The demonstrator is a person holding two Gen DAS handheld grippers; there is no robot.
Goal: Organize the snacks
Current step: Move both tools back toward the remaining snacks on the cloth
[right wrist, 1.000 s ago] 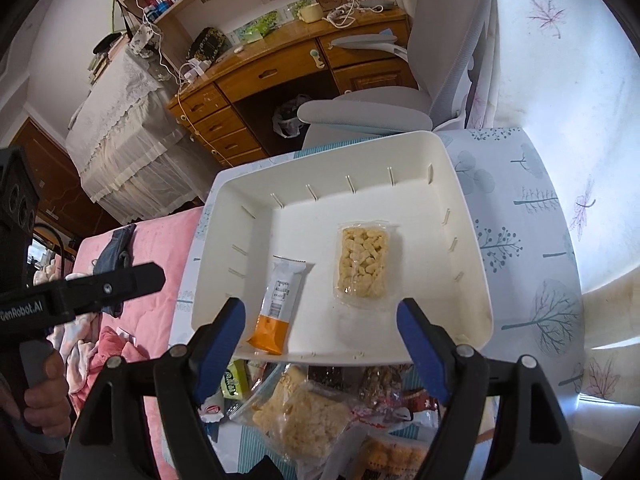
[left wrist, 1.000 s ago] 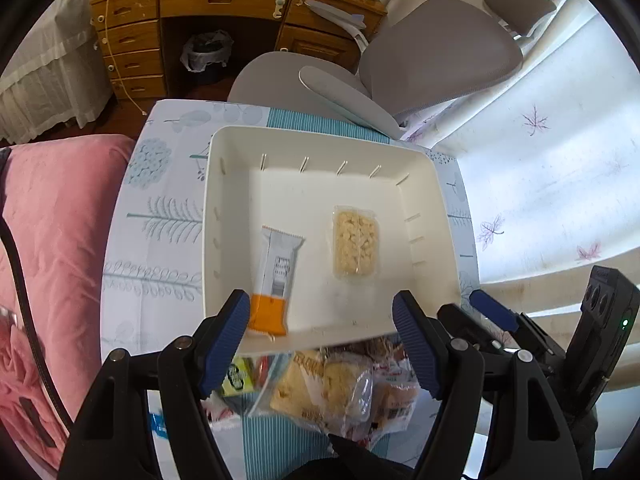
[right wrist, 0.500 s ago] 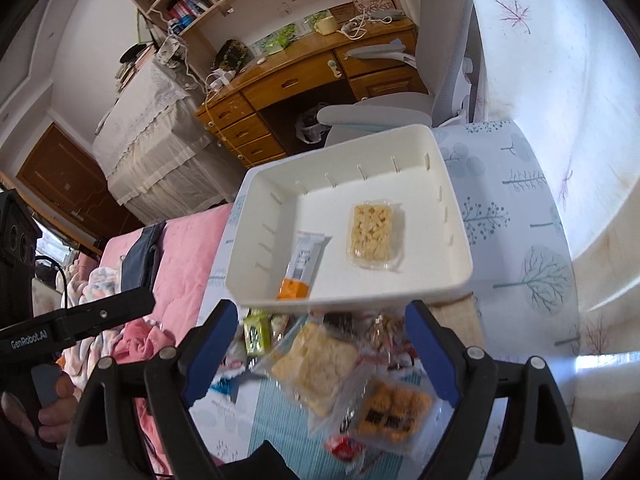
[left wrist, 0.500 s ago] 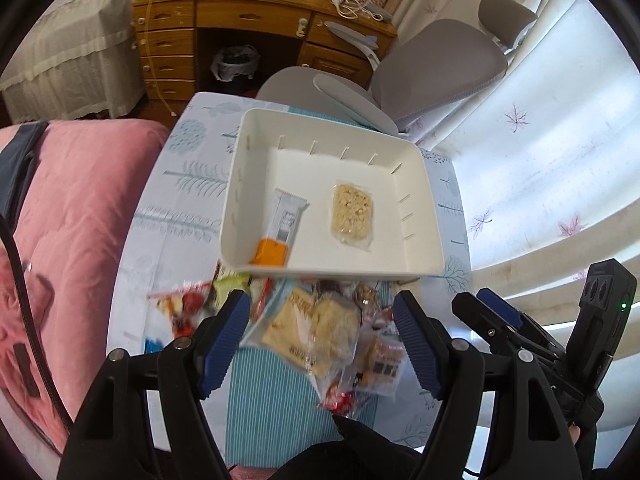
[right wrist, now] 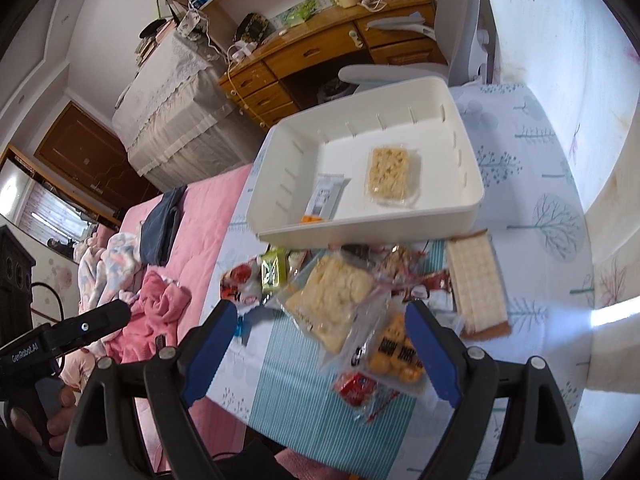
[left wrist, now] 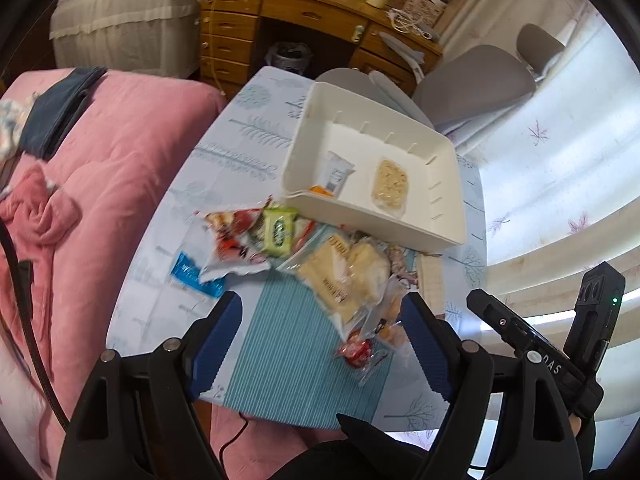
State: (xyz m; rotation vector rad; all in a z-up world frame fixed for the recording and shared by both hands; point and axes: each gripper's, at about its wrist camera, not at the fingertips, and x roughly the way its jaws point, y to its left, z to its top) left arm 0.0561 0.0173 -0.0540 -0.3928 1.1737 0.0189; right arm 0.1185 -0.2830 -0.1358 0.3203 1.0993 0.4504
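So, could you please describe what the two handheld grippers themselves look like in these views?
Both are black plastic frames with silver rivets at the joints and two ribbed blue finger pads. The left gripper, seen from the right wrist, carries white "GenRobot.AI" lettering on its side. The right gripper, seen from the left wrist, has a black module with a small green light. A dark cable trails at the left.

A pink quilt (left wrist: 120, 168) covers the bed beside the table (left wrist: 224, 160), whose cloth is pale blue with printed trees and a teal striped panel (left wrist: 280, 352). A dark blue garment (left wrist: 60, 108) lies on the quilt, with crumpled pink clothing (right wrist: 156, 312) nearer. Beyond stands a wooden desk (left wrist: 304, 16) with drawers, cables and small clutter on top, a bin (left wrist: 288, 54) in its kneehole. A grey office chair (left wrist: 472, 84) sits by a leaf-printed curtain (left wrist: 560, 152). A lace-covered cabinet (right wrist: 176, 120) stands left of the desk.
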